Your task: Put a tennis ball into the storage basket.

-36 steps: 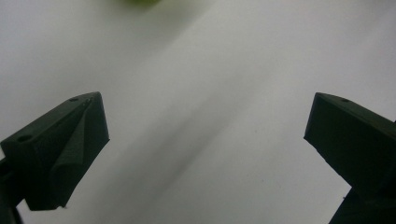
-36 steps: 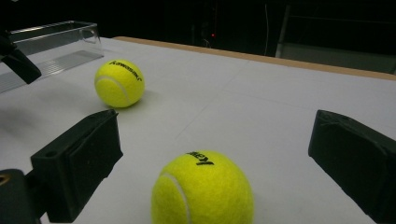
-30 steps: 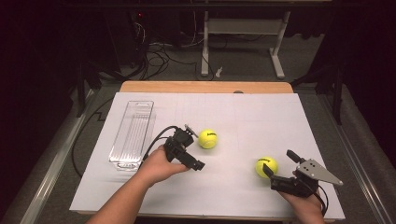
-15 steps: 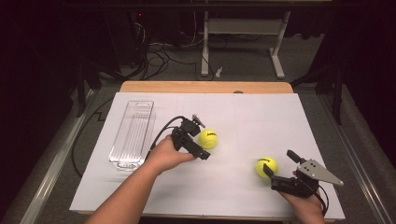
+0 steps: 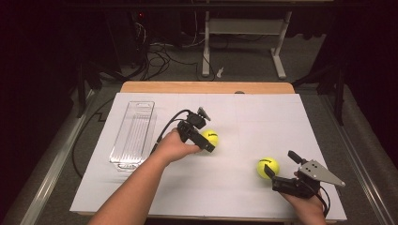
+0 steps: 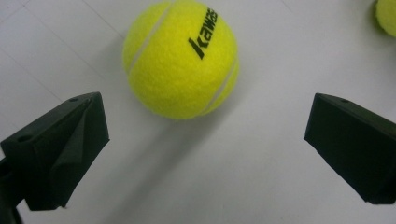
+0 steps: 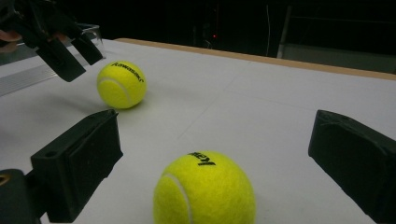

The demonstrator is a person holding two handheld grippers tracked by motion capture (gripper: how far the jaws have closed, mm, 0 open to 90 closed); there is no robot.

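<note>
The tennis ball [image 6: 181, 58] that the left claw [image 5: 206, 131] is reaching for sits on the white surface [image 5: 263, 117] near its middle, just ahead of the jaws, which stand wide apart with nothing between them. A second tennis ball [image 5: 268, 167] lies nearer the front right, just in front of the right claw [image 5: 280, 167], whose jaws are also spread and touch nothing. A clear plastic tray [image 5: 133, 133] lies well to the left. The main risk is a nudge: if one jaw meets the ball before the other, it will likely roll off across the smooth surface, perhaps toward the other ball. In the left gripper view the jaws' bases are cut off, and the ball's printed name is only partly readable.
</note>
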